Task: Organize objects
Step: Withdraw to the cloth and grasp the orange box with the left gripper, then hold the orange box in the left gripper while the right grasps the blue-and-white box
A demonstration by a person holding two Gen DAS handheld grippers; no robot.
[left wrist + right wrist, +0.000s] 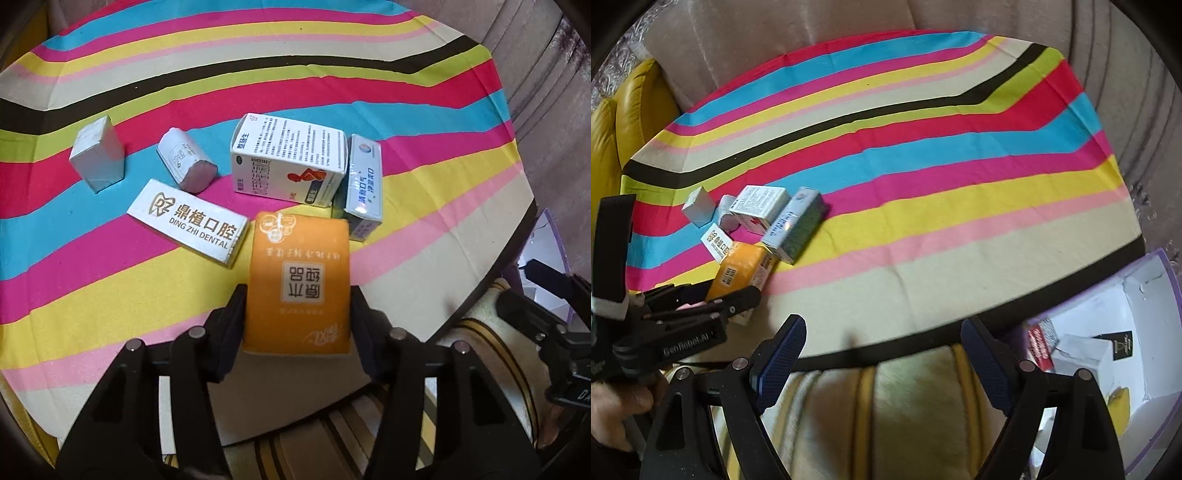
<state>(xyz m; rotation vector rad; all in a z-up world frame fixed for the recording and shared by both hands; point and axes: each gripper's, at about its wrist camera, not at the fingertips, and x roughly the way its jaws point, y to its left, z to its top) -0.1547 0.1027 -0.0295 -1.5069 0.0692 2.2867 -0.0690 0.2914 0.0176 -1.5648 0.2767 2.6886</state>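
My left gripper (297, 314) is shut on an orange box (298, 280) near the front edge of the striped cloth (110, 280); it also shows in the right wrist view (738, 271). Just beyond lie a white "Ding Zhi Dental" box (188, 221), a large white medicine box (286, 158), a narrow blue-white box (362, 181), a small grey box (98, 158) and a small white packet (186, 160). My right gripper (882, 363) is open and empty, over the front edge of the cloth, to the right of the left gripper (687, 314).
A purple-rimmed white box (1145, 317) with several items inside stands at the right, off the cloth. A yellow cushion (613, 140) lies at the left. Beige striped upholstery (905, 406) lies below the cloth's front edge.
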